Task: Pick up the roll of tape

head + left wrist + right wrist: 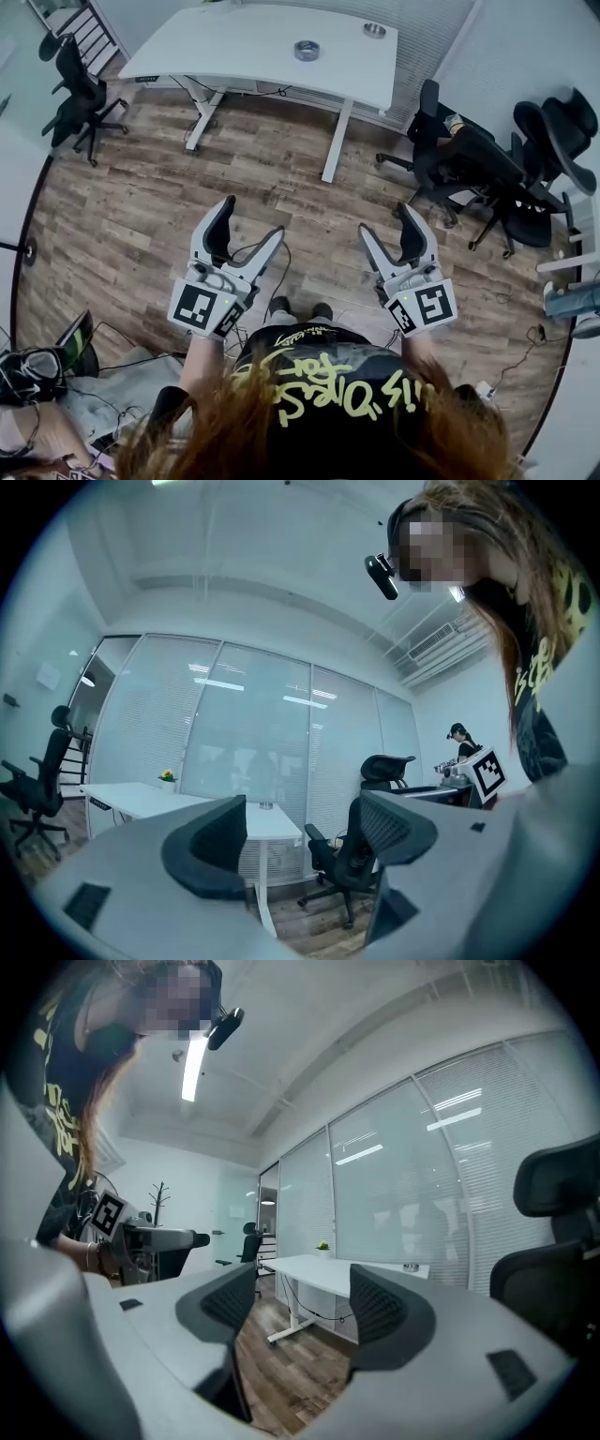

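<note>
Jaws spread and empty, the left gripper (253, 217) at seven o'clock and the right gripper (384, 218) at five o'clock hang over the wood floor (122, 216). The roll of tape (307, 50) lies on the white desk (234, 47) at twelve o'clock, well apart from both.

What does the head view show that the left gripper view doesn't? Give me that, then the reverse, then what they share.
Head view only: the roll of tape as a ring on the table top, and the right gripper, jaws open. Left gripper view only: the ceiling and a distant person at a desk. Both: the white table, black office chairs, and the left gripper, open and empty.
</note>
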Motion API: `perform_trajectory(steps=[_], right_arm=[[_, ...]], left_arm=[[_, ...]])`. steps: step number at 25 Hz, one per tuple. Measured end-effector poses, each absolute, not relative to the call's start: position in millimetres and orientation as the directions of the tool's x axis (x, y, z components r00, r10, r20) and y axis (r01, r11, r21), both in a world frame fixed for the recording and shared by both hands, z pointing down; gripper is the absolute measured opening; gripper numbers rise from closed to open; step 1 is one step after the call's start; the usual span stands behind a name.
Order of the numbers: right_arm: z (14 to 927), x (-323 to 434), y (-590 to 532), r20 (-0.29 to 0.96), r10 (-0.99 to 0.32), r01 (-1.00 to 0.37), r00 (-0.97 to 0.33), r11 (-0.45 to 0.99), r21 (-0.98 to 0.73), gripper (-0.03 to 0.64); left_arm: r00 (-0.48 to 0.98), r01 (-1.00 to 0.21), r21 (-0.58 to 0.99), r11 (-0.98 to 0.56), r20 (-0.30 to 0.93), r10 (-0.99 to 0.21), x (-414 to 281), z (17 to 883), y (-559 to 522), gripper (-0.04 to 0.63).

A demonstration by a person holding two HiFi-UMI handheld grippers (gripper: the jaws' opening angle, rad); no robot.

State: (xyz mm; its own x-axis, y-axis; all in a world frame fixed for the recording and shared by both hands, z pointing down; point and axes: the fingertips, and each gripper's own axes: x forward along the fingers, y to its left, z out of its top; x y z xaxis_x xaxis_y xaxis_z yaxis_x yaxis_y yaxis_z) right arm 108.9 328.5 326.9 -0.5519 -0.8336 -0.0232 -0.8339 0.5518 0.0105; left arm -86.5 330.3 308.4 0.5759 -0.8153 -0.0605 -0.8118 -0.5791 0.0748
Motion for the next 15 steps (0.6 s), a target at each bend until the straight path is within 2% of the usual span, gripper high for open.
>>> perform_trajectory(steps=[15], right_arm=[[335, 71, 313, -0.004, -0.83, -0.83, -0.558, 0.558, -0.013, 0.298]], left_arm=[[0.57, -0.82, 0.038, -0.571, -0.026, -0.821, -132, 318, 317, 0.385]])
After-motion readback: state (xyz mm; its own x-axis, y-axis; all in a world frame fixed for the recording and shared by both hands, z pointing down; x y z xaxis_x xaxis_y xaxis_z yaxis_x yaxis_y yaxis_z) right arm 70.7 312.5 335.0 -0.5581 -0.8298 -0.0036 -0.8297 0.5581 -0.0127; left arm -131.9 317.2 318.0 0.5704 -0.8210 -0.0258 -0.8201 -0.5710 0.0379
